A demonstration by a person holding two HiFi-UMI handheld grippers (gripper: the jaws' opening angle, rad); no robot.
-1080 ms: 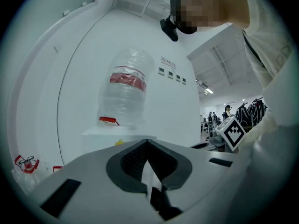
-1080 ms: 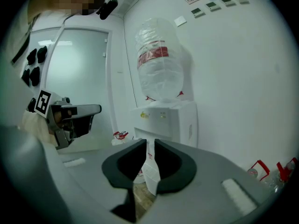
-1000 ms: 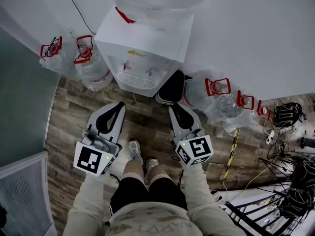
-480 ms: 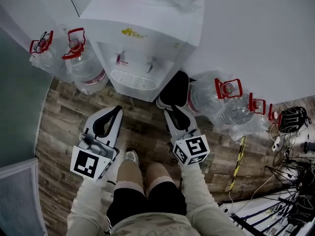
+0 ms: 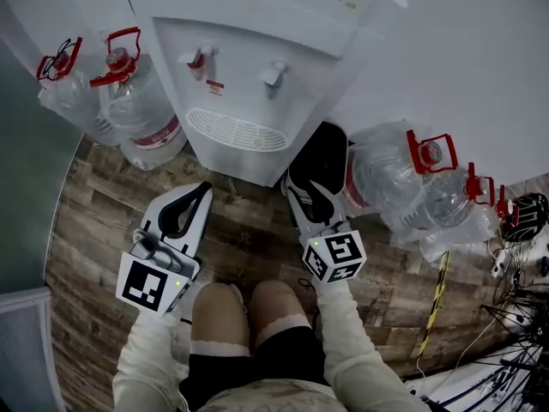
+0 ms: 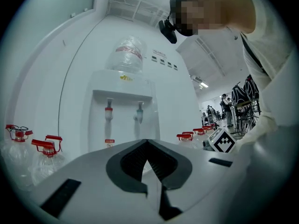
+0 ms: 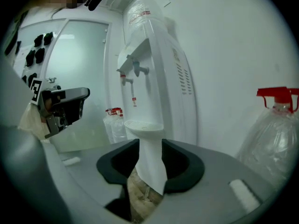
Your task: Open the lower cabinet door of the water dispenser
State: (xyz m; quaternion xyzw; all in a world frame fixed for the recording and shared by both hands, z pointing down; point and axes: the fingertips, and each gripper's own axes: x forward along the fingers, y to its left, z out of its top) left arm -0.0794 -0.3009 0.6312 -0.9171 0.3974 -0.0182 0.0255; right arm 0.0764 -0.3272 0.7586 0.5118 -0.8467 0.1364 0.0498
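The tall white water dispenser's (image 5: 257,67) lower cabinet door (image 7: 149,167), under the drip tray (image 7: 142,125), lies straight ahead of the right gripper (image 5: 300,191), the nearer one. Its jaws have just been opening and grip nothing. The left gripper's (image 6: 147,146) jaws are together, empty.

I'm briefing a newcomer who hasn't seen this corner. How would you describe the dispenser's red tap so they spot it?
Find the white water dispenser against the wall, flanked by clear water jugs. In its front recess, above the oval drip grille, two taps sit side by side. The wanted tap is the left one, red-handled with a small red tag below; its neighbour shows no red.
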